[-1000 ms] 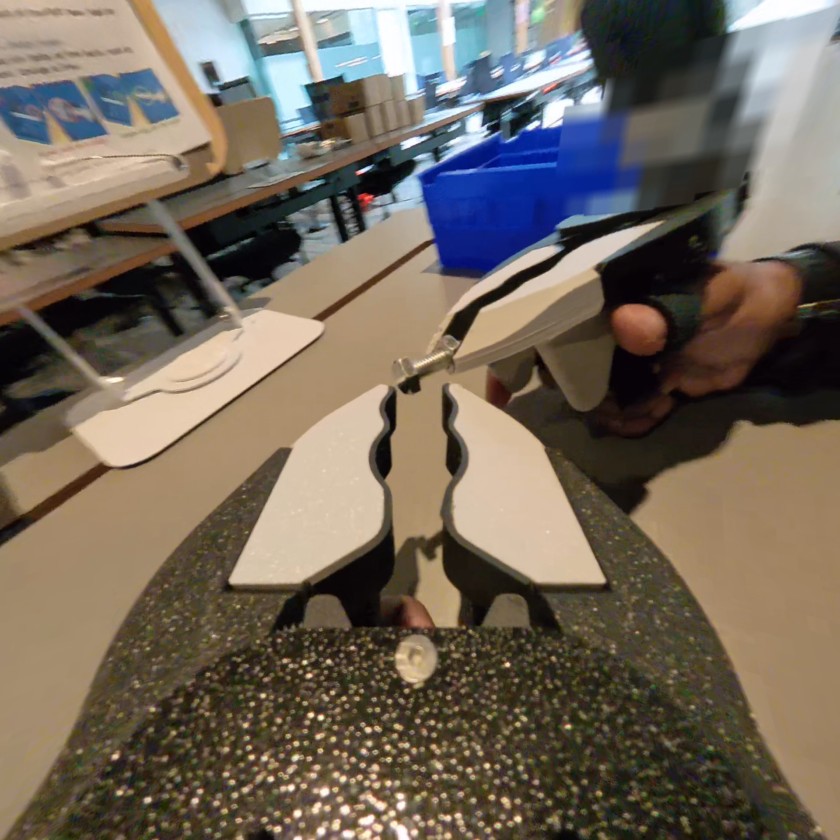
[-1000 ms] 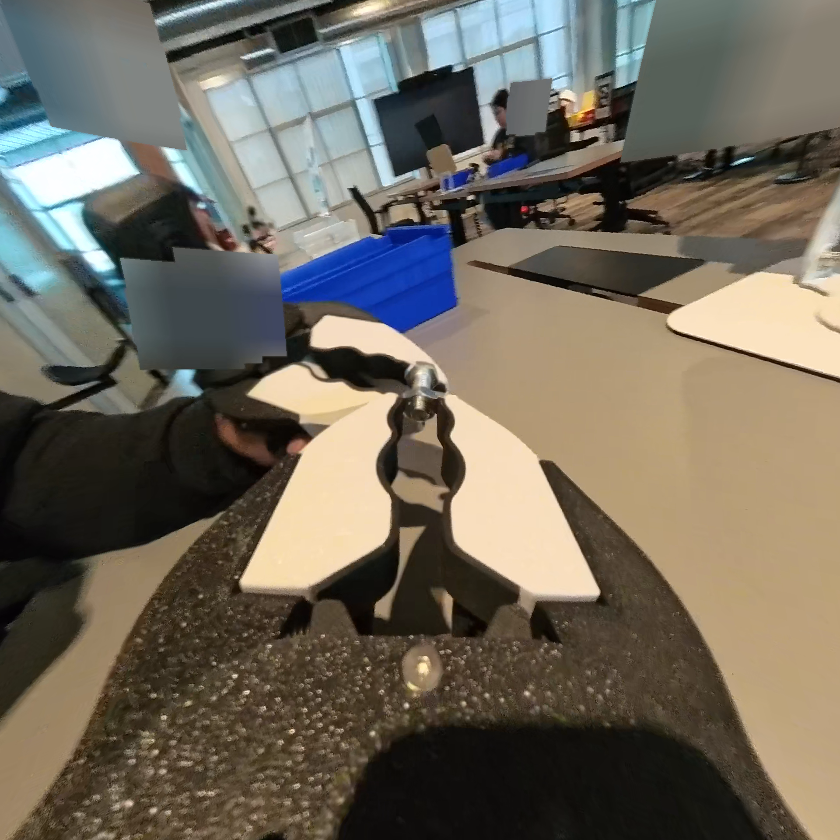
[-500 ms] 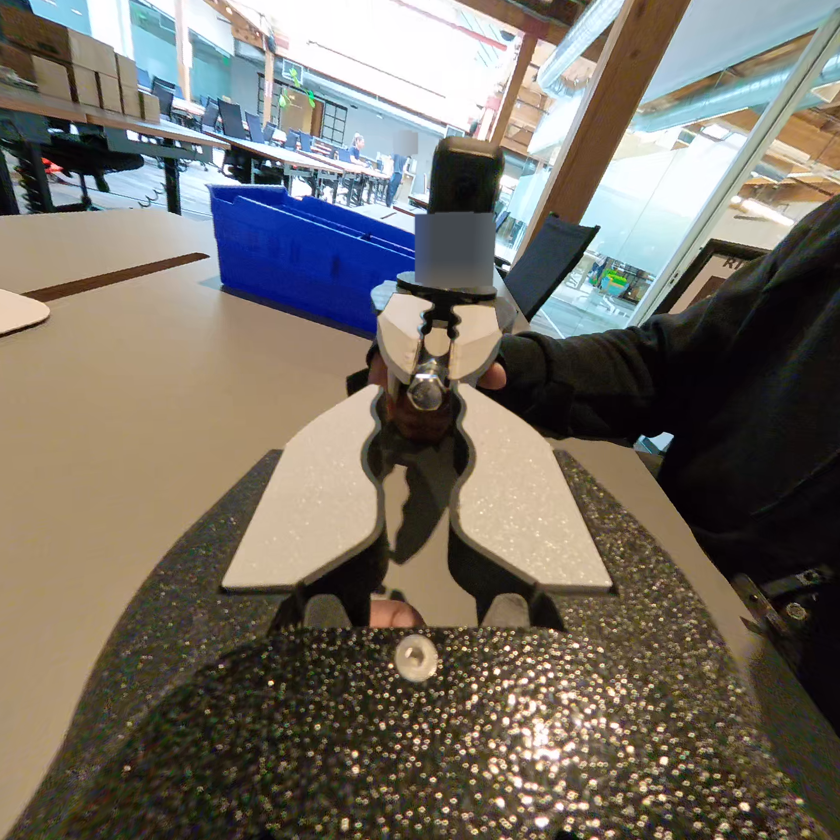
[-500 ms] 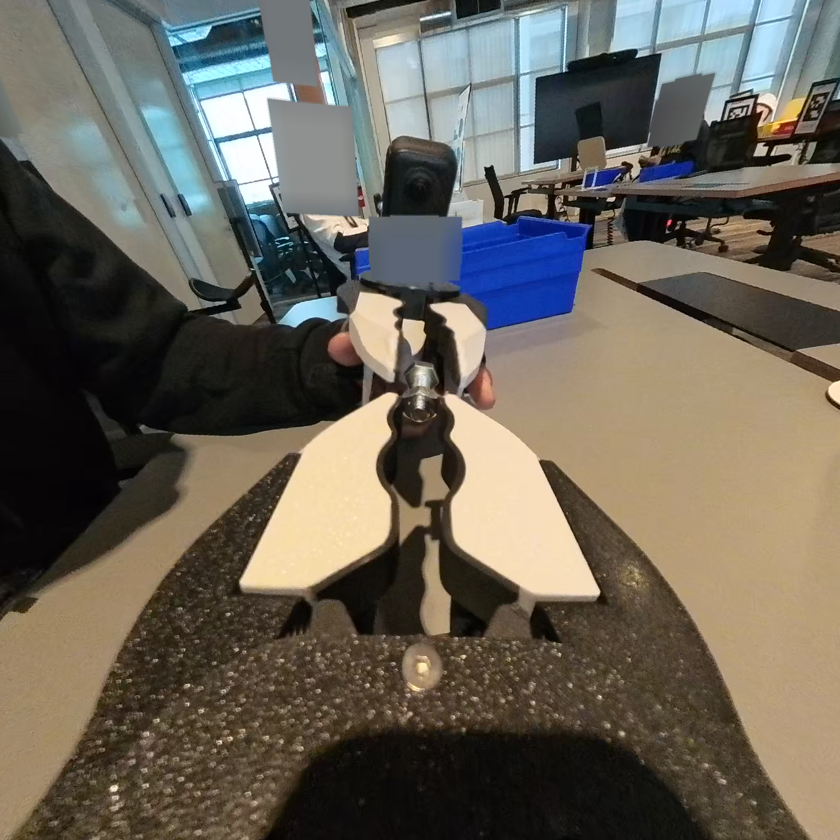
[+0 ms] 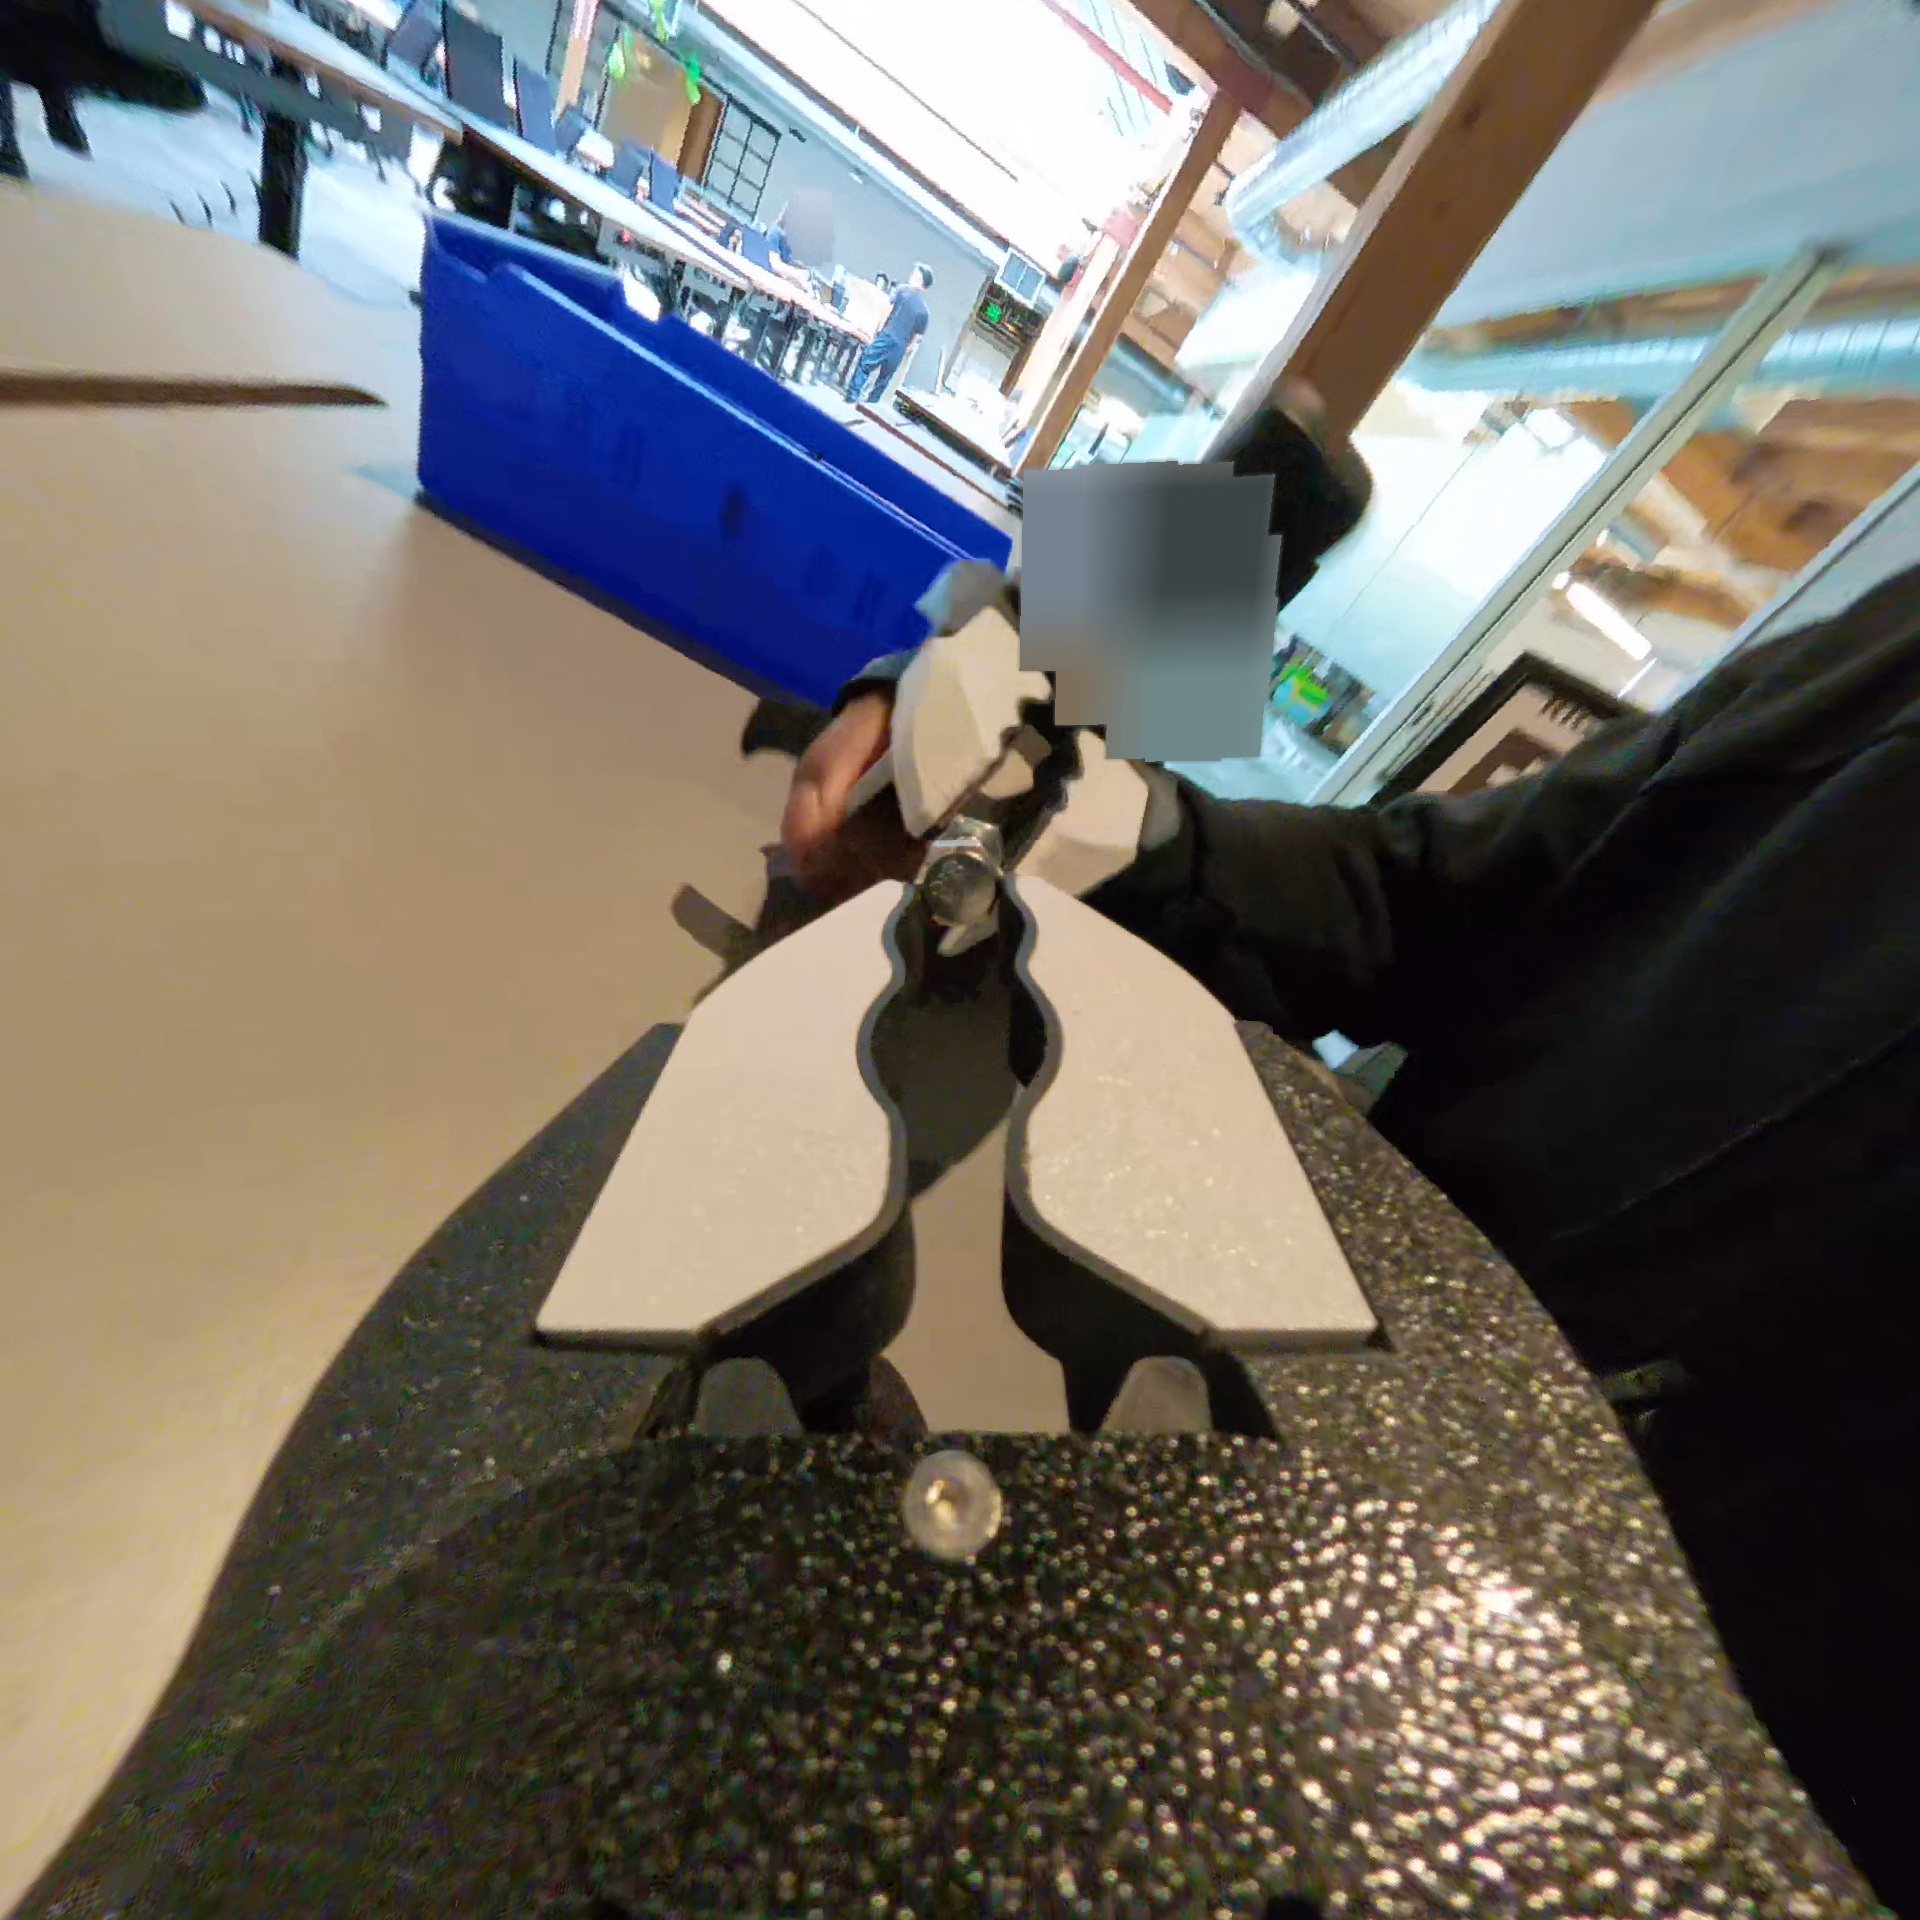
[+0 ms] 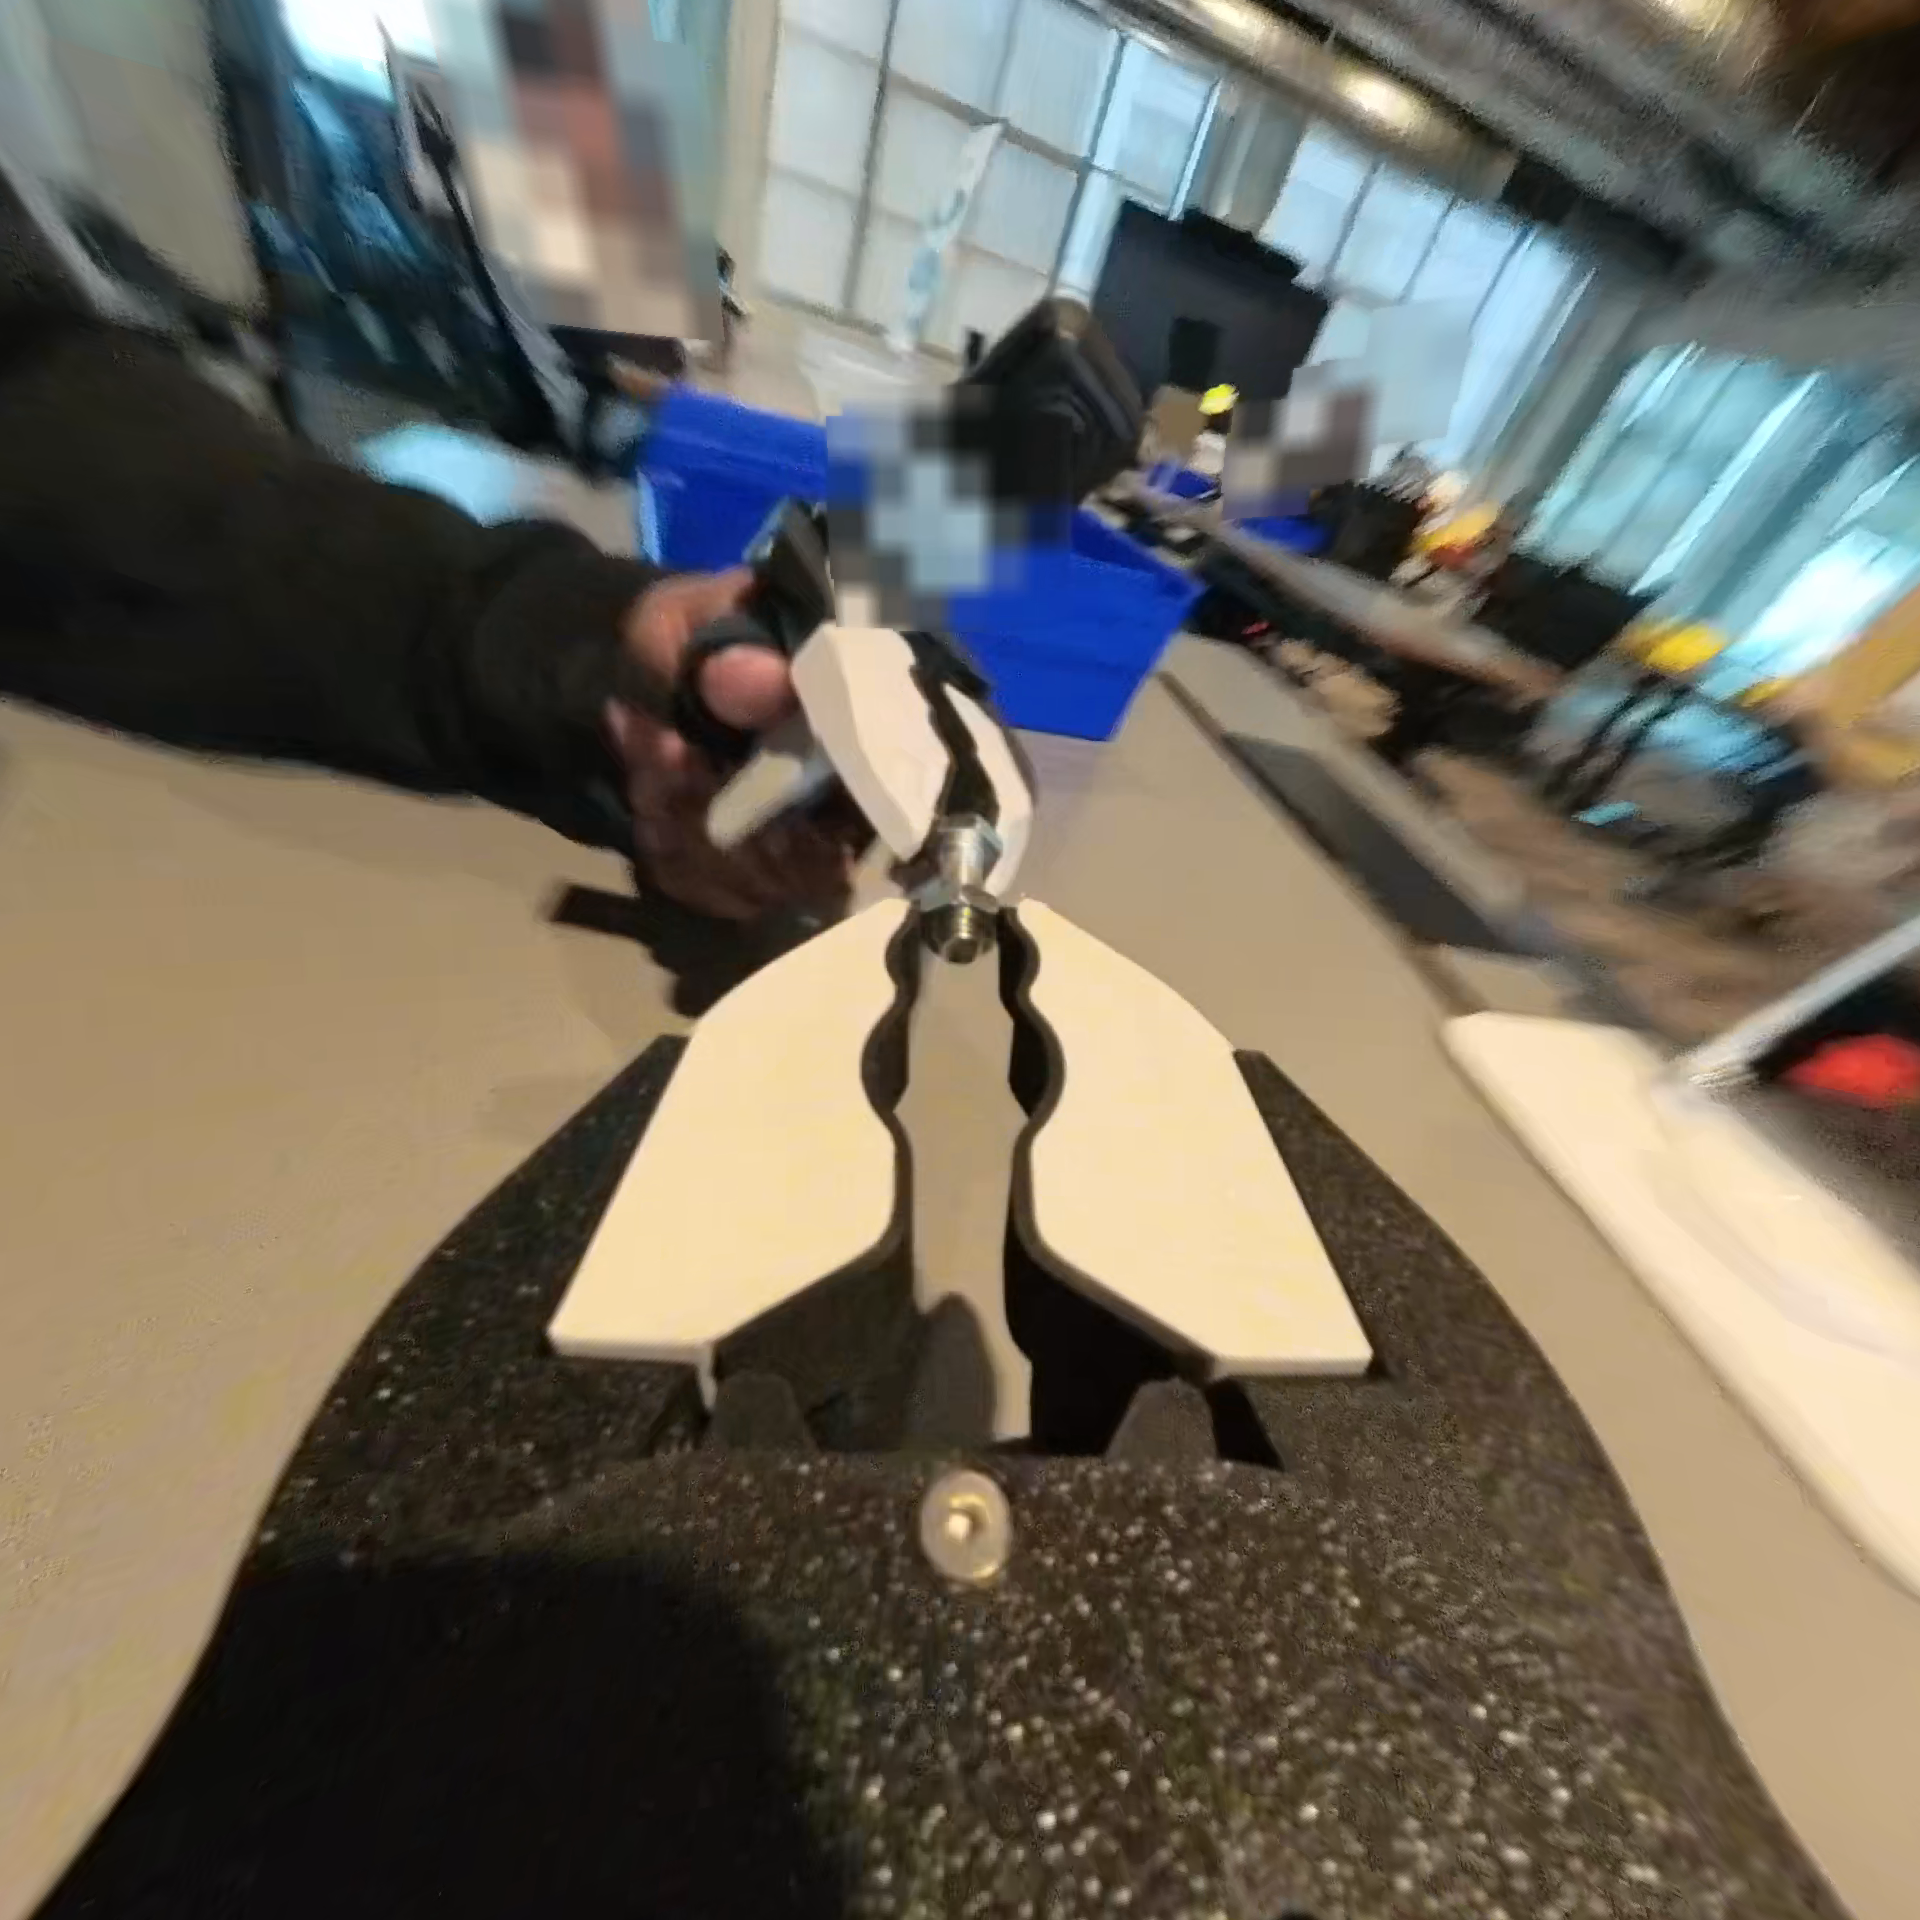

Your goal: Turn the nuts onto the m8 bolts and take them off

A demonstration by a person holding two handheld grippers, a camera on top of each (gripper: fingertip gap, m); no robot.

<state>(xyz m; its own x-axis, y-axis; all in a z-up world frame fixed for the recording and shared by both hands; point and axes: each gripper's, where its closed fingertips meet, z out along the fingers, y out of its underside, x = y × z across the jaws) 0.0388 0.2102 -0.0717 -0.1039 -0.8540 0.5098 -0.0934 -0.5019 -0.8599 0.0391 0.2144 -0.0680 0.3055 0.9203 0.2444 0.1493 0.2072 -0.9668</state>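
From the left wrist, at far left: bare tabletop. Farther back, standing on it, a blue bin. Right of that, the right hand wrapped round the right gripper, aimed back toward the camera, fingers clenched on the bolt just behind its hex head. Head itself lodged at the tip of the left gripper in the foreground, fingers clamped on it from both sides (dark scalloped gaps farther down between them). Bolt held in the air above the tabletop, bridging the two grippers, tilted a little. At far right, a black sleeve.

From the right wrist (all smeared by motion): at left, the other sleeve, then the left hand round the left gripper's handle. In the centre, left fingers pinched on a hex part of the bolt, its threaded end pointing at the camera and lying between the tips of the right fingers. Cannot tell here whether that hex part is the nut or the bolt's head (too blurred). Behind, the bin again, partly hidden. At far right, a white plate lying on the tabletop, well apart from the grippers.
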